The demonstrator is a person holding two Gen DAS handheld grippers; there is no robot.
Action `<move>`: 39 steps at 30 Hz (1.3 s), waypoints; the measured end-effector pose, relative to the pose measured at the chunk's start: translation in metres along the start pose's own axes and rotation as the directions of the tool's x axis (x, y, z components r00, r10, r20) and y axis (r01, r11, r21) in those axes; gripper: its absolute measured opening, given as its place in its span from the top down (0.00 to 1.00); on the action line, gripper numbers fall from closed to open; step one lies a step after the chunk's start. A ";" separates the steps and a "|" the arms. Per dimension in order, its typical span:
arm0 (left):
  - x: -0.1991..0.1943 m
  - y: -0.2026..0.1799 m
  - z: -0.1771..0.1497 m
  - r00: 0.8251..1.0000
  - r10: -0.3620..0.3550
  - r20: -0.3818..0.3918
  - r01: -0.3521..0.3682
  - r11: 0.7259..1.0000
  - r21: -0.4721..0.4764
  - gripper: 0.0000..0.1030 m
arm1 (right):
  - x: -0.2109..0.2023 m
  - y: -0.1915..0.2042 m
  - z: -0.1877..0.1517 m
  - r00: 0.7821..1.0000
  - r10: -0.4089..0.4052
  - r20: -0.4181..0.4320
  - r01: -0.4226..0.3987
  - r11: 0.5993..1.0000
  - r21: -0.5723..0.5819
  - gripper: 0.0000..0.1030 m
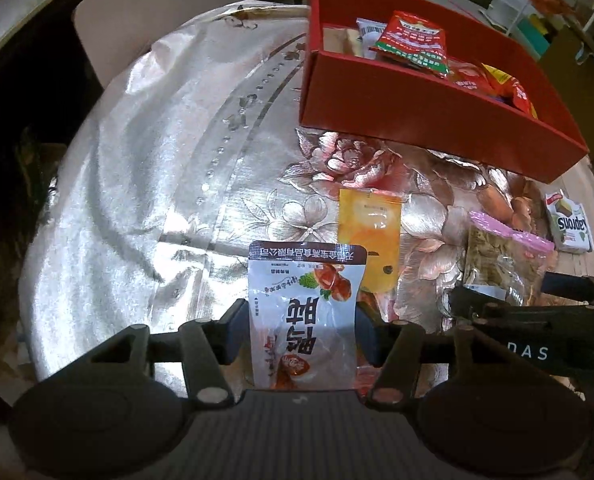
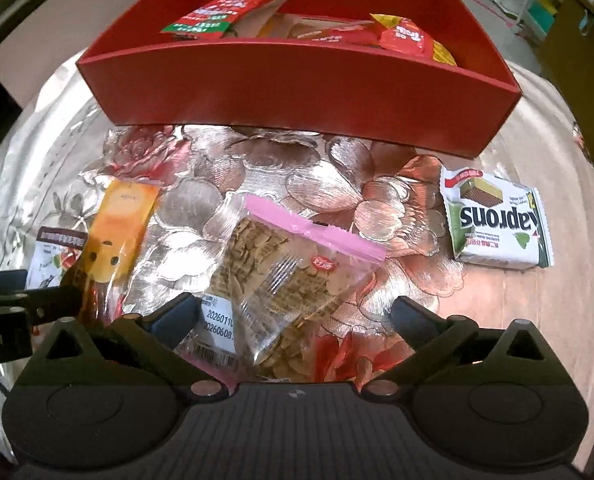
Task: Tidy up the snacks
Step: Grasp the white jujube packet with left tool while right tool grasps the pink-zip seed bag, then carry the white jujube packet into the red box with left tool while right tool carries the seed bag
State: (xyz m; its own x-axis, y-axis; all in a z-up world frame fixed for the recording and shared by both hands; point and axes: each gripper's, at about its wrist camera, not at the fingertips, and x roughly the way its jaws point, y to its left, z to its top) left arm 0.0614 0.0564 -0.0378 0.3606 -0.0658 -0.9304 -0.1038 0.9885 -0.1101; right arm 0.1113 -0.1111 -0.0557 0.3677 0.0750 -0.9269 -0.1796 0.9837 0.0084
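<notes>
White snack pouch sits gripped between the left gripper's 2 pads; right gripper, spread wide, straddles the seed bag, both tilted steeply down

Snack packets in the box; wafer pack right of seed bag, before it.

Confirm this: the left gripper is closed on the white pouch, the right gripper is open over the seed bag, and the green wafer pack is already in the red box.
One thing is wrong: the green wafer pack is not in the red box. The right wrist view shows it lying on the tablecloth in front of the box. The left gripper on the white pouch and the open right gripper over the seed bag stand.
</notes>
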 end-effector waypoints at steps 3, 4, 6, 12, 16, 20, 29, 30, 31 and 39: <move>0.001 0.000 -0.001 1.000 0.009 0.000 -0.009 1.000 -0.005 0.45 | -0.003 0.007 -0.001 1.000 0.001 0.021 0.001 0.999 -0.053 0.15; 0.002 0.000 -0.001 1.000 0.012 0.001 -0.012 1.000 -0.003 0.45 | -0.006 0.011 -0.001 0.999 0.010 0.031 -0.007 0.997 -0.083 0.23; 0.002 -0.001 -0.002 1.000 0.018 0.005 -0.018 1.000 -0.001 0.45 | -0.009 0.016 -0.003 0.999 0.021 0.036 -0.017 0.995 -0.097 0.24; 0.000 -0.006 -0.003 1.000 0.007 0.007 -0.008 1.000 0.021 0.53 | -0.016 0.018 -0.005 0.998 0.046 0.048 -0.040 0.992 -0.121 0.38; -0.003 -0.009 -0.001 1.000 0.006 0.014 -0.007 1.000 0.025 0.55 | -0.024 0.014 -0.004 0.998 0.031 0.061 -0.023 0.991 -0.130 0.39; -0.013 -0.008 0.003 0.999 -0.016 0.040 0.015 1.000 0.016 0.55 | -0.030 0.010 0.000 0.995 0.053 0.083 -0.043 0.992 -0.121 0.39; -0.026 -0.015 0.014 0.996 -0.026 0.088 0.025 1.000 0.017 0.55 | -0.052 -0.005 0.012 0.984 0.091 0.153 -0.082 0.994 -0.067 0.39; -0.027 -0.016 0.016 0.995 -0.028 0.094 0.026 1.000 0.017 0.55 | -0.052 -0.006 0.012 0.984 0.093 0.155 -0.084 0.994 -0.065 0.39; -0.028 -0.017 0.018 0.995 -0.030 0.100 0.028 0.999 0.016 0.55 | -0.053 -0.007 0.013 0.983 0.093 0.157 -0.084 0.994 -0.065 0.39; -0.040 -0.030 0.031 0.989 -0.042 0.144 0.038 0.999 0.029 0.55 | -0.062 -0.009 0.019 0.976 0.108 0.187 -0.097 0.993 -0.063 0.39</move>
State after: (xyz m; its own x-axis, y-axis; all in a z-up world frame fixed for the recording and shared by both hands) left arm 0.0785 0.0337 0.0133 0.4941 -0.0869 -0.8650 -0.0628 0.9888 -0.1352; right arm 0.1069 -0.1216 0.0089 0.5104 0.2096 -0.8340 -0.2717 0.9595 0.0749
